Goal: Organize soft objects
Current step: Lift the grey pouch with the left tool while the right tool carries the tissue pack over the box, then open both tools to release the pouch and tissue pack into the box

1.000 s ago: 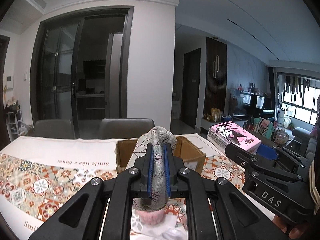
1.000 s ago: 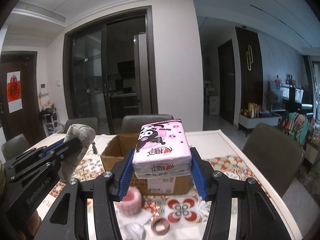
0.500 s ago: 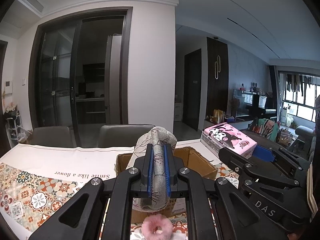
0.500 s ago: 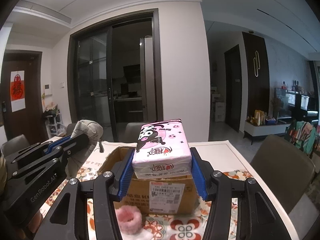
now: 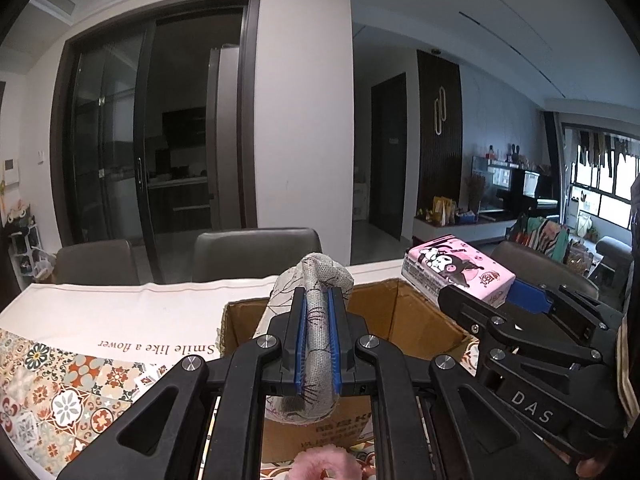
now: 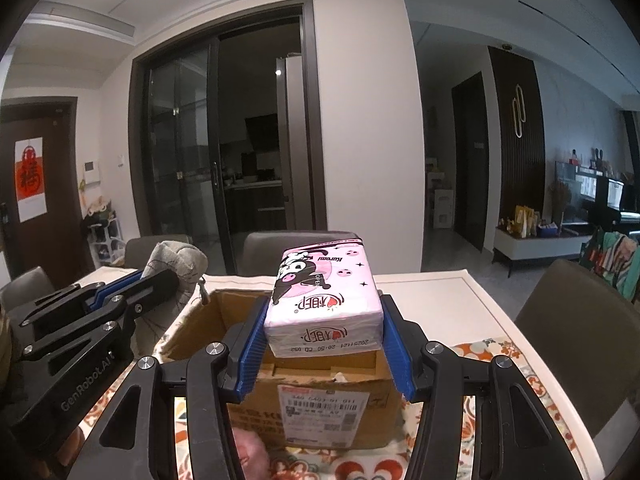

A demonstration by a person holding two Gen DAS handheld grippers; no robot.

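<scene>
My left gripper is shut on a grey-white patterned cloth bundle, held up over the near left part of an open cardboard box. The same bundle and left gripper show at the left of the right wrist view. My right gripper is shut on a pink tissue pack with a cartoon print, held over the cardboard box. In the left wrist view the tissue pack hangs above the box's right side. A fluffy pink scrunchie lies on the table before the box.
The table carries a white cloth with floral tile print. Dark chairs stand at its far side and another chair at the right. Sliding glass doors are behind.
Both grippers have moved forward toward the box with their loads; the box now looks larger and closer, and the pink scrunchie has slid to the bottom edge of both views.
</scene>
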